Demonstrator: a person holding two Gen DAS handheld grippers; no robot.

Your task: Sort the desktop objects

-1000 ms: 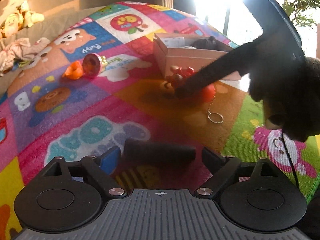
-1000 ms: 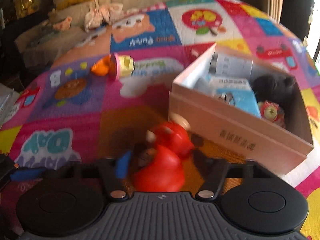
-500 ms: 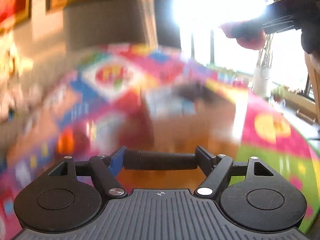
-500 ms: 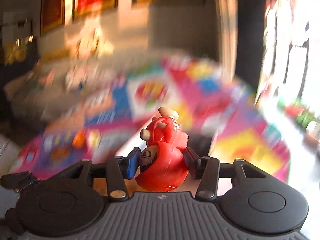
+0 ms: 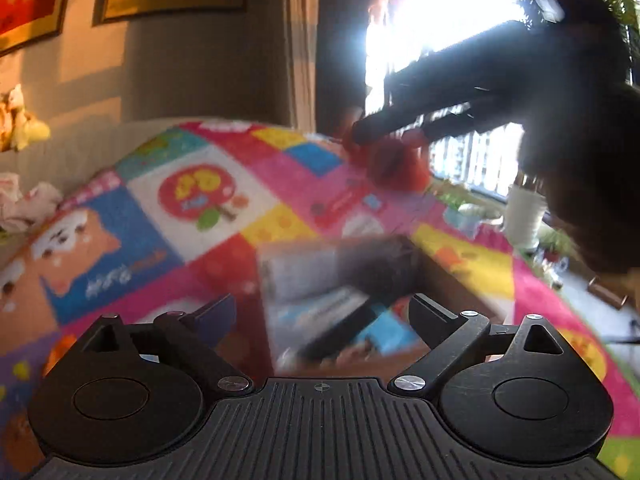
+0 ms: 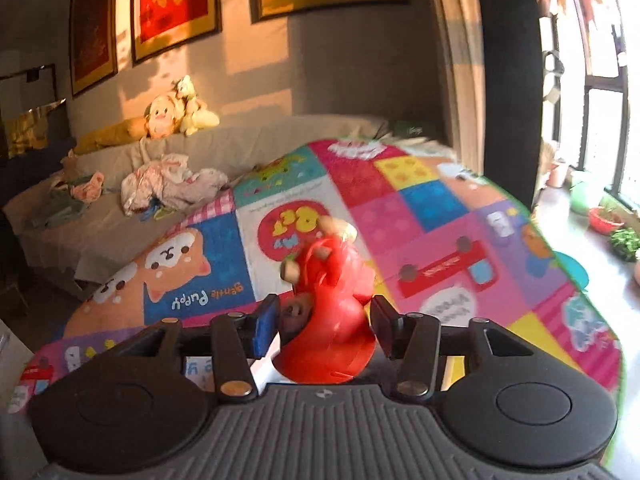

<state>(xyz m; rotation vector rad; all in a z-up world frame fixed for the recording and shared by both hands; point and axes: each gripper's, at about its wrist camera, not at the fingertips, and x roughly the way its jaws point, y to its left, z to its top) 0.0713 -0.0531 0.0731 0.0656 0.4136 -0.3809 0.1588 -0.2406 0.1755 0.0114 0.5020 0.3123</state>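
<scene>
While the right gripper (image 6: 324, 328) has just been opening its jaws, the red horned toy (image 6: 332, 340) sits loose and blurred between them, the pads seeming barely to touch it. It hangs high over the play mat (image 6: 432, 208), and the right view shows no box beneath. Released here, the toy may miss and bounce away. The left gripper (image 5: 324, 312), its jaws just spread wide and empty, hovers above the cardboard box (image 5: 296, 276) and could block the drop.

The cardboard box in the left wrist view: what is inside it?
The cardboard box is badly blurred. Inside it show a pale package, something blue and a dark thing. What lies under them is covered.
</scene>
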